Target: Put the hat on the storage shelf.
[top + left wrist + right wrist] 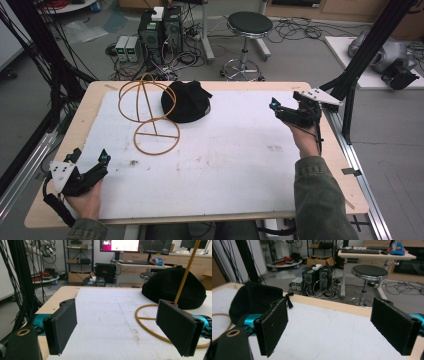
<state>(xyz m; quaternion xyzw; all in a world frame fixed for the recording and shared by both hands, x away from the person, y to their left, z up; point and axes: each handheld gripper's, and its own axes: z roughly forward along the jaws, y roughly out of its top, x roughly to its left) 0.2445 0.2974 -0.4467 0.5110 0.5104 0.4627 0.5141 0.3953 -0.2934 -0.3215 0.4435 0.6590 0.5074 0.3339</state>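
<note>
Currently a black knitted beanie [186,103] lies at the far middle of the white sheet-covered wooden table [225,160], touching a yellow-brown wire stand of looped rings [148,114] just to its left. Left gripper [90,162] near the front left corner, jaws spread wide, empty. Right gripper [286,104] at the far right edge, jaws likewise apart, holding nothing.
</note>
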